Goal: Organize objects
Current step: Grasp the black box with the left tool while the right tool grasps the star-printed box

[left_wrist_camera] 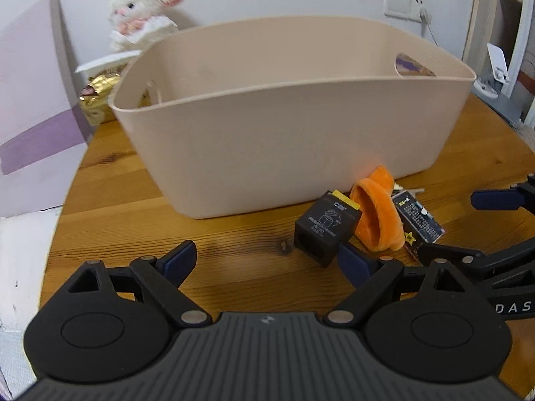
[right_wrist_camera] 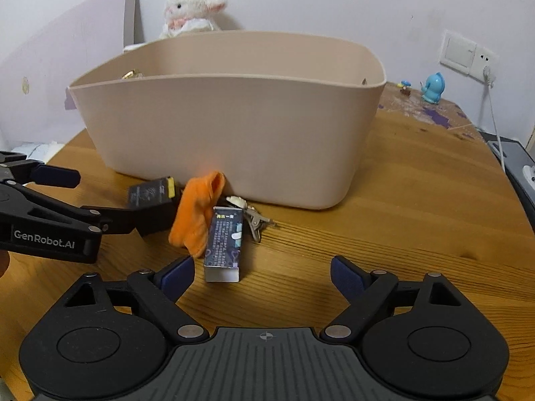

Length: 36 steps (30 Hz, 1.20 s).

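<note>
A large beige basket [left_wrist_camera: 284, 127] [right_wrist_camera: 230, 133] stands on the round wooden table [left_wrist_camera: 133, 220] [right_wrist_camera: 418, 220]. Against its near wall lie a black box with a yellow tab [left_wrist_camera: 322, 229] [right_wrist_camera: 150, 197], an orange cloth [left_wrist_camera: 378, 214] [right_wrist_camera: 197, 214], a dark blue printed box [left_wrist_camera: 418, 220] [right_wrist_camera: 224, 247] and some metal clips [right_wrist_camera: 255, 222]. My left gripper [left_wrist_camera: 267, 262] [right_wrist_camera: 103, 200] is open, low over the table, its right fingertip right beside the black box. My right gripper [right_wrist_camera: 264, 275] [left_wrist_camera: 464, 225] is open, with the blue box's near end just inside its left finger.
A white plush toy [left_wrist_camera: 143, 10] [right_wrist_camera: 192, 10] sits behind the basket, with a gold packet [left_wrist_camera: 97, 97] beside it. A white and purple board [left_wrist_camera: 33, 107] leans at the left. A blue figurine [right_wrist_camera: 433, 88] and a wall socket with a cable [right_wrist_camera: 485, 70] are at the far right.
</note>
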Tool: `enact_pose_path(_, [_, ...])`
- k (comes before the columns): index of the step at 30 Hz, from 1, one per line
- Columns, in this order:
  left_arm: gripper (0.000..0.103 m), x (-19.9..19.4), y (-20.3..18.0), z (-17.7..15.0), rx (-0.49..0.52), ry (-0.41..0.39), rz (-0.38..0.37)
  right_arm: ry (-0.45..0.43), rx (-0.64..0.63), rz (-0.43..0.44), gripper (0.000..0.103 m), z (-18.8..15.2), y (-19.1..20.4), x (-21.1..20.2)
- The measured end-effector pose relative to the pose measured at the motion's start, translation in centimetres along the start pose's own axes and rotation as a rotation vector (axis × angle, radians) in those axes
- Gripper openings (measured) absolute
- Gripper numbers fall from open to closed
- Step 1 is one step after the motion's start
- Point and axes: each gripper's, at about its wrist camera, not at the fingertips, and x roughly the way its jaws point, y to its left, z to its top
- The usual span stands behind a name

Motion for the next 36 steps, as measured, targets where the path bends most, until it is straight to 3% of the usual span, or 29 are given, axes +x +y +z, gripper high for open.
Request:
enact_pose_path(5, [0.092,1.6,-0.4,0.2,0.028,0.002,-0.060,0.015,-0.013,0.004,0.082,0.1,0.0,1.1])
enact_pose_path(9, [0.091,2.6,-1.1,0.3,0.070,0.001,-0.040,0.017,-0.038,0.004,0.079,0.1,0.4,1.5])
enact_pose_path(13, [0.085,2.9,-1.1,0.1,0.074,-0.020,-0.067,0.016,-0.054,0.020,0.067,0.2,0.8,1.2])
enact_pose_path(16, [0.078,2.8,-1.3,0.0,0.084,-0.037,-0.083,0.012,-0.068,0.029,0.057,0.4,1.2,1.0])
enact_pose_path(19, [0.061,2.7,-1.5,0.1,0.082,-0.044,-0.106,0.011,-0.081,0.041,0.044,0.4,1.6,0.8])
enact_pose_path(21, [0.041,2.6,-1.4,0.3,0.067,-0.037,-0.145,0.012,-0.088,0.045,0.033,0.4,1.8,0.6])
enact_pose_path(22, [0.041,2.6,-1.4,0.4,0.063,-0.035,-0.154,0.013,-0.090,0.049,0.023,0.3,1.8,0.5])
enact_pose_path(23, [0.039,2.5,-1.6,0.4,0.066,-0.031,-0.148,0.015,-0.091,0.049,0.021,0.3,1.9,0.3])
enact_pose_path(36, [0.034,-0.6,-1.3,-1.2,0.000,-0.056,-0.093,-0.002,-0.068,0.051,0.021,-1.3,0.6,-2.2])
